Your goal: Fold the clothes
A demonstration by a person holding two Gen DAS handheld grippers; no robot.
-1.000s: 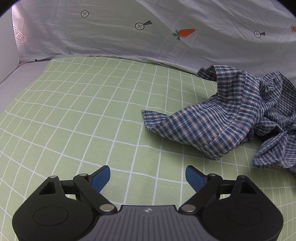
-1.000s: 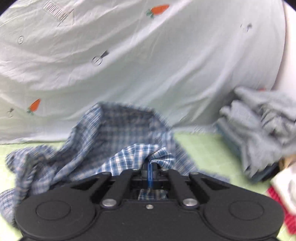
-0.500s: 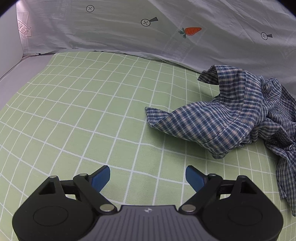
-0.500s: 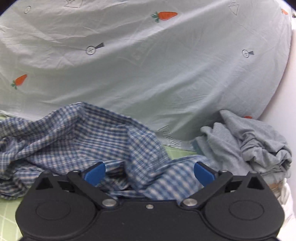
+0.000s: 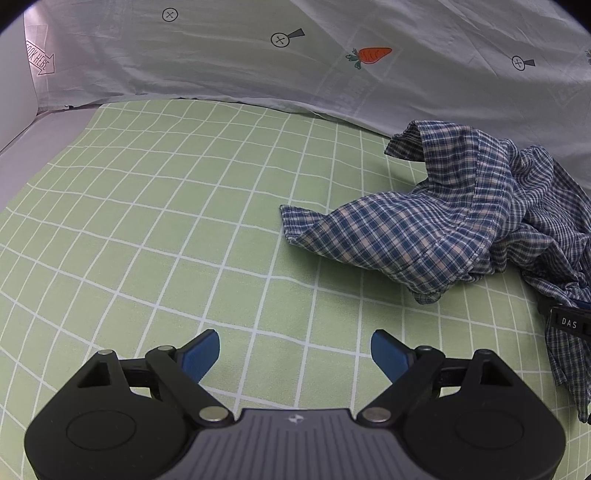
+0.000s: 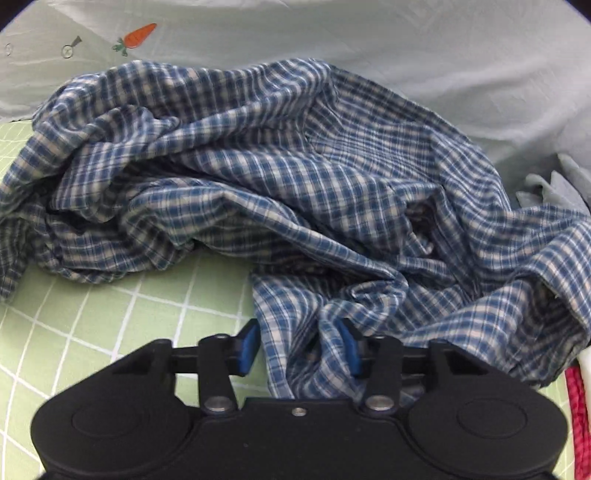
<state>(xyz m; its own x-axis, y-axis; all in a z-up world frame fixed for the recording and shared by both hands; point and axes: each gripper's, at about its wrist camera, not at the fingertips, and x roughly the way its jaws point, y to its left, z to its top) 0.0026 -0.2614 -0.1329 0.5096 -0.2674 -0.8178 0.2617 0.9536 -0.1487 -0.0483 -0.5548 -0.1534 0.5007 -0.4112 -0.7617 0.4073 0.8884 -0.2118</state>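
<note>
Two grippers were in play, and we took each from its jaws outward. The left gripper [image 5: 295,349] stood with its blue pads [image 5: 199,354] spread wide and nothing between them, hovering over bare green checked sheet [image 5: 166,221]. The right gripper [image 6: 297,345] had its jaws partly drawn in with a fold of the one plaid shirt [image 6: 295,206] bunched between the pads [image 6: 245,345]; we could not tell whether the cloth was truly pinched or merely lying in the gap.

In the left wrist view that shirt [image 5: 443,229] lay crumpled on the sheet to the front and right of the empty jaws, well apart from them, one edge reaching out flat toward the middle. At the right edge a small black part of the other gripper bore the letters "DAS" [image 5: 569,323], with plaid cloth hanging around it.

Behind the shirt rose a pale printed cloth [image 5: 258,66]. We read "LOOK HERE" inside an arrow [image 5: 40,62] at its left, and counted one orange carrot [image 5: 371,55] and three crossed-circle marks in that view.

In the right wrist view we counted one carrot [image 6: 136,35], a grey garment [image 6: 554,188] peeking out beyond the shirt at the right, and a red strip [image 6: 578,417] at the lower right edge.
</note>
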